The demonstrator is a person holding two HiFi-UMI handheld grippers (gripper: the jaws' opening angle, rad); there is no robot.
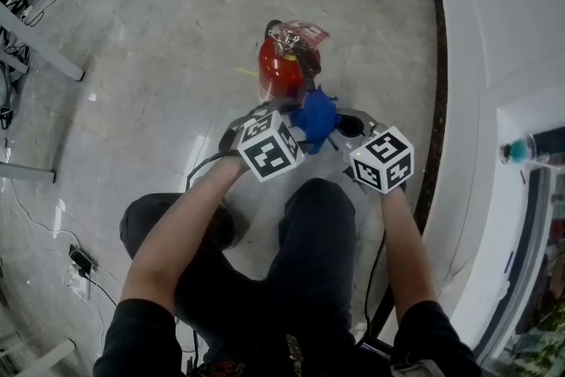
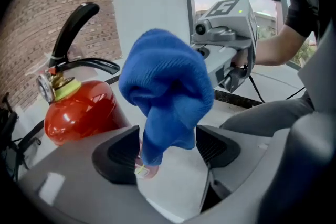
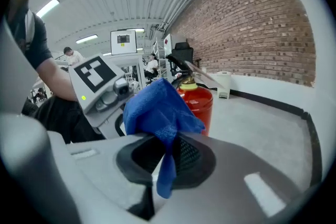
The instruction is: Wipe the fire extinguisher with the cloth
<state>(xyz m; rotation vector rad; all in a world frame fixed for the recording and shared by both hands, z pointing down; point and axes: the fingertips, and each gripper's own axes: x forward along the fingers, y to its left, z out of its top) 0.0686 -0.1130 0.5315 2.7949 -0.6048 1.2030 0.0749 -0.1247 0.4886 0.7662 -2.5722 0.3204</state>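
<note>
The fire extinguisher (image 1: pixel 281 66) stands upright on the pale floor (image 1: pixel 159 57) in the head view, red, with clear wrapping bunched round its top, just ahead of both claws. The left claw (image 1: pixel 265 112) and the right claw (image 1: pixel 340 126) reach toward it from below, their marker cubes side by side, and the blue cloth (image 1: pixel 314 115) bulges between them, close against the extinguisher's near side. In the left gripper view the left claw (image 2: pixel 168 152) has its jaws spread wide; the cloth (image 2: pixel 165 86) hangs down between the two dark pads without either pad pressing on it, so this claw has hold of nothing. The extinguisher (image 2: pixel 79 107) sits to the left of the cloth, black lever and gauge on top, and the right claw's grey body comes in from behind the cloth on the right. In the right gripper view the right claw (image 3: pixel 165 157) has its jaws drawn together on the cloth (image 3: pixel 157 107), pinching a fold whose tail dangles below the pads while the rest bunches above. The extinguisher (image 3: pixel 197 102) stands just behind the cloth, before a brick wall (image 3: pixel 252 23).
</note>
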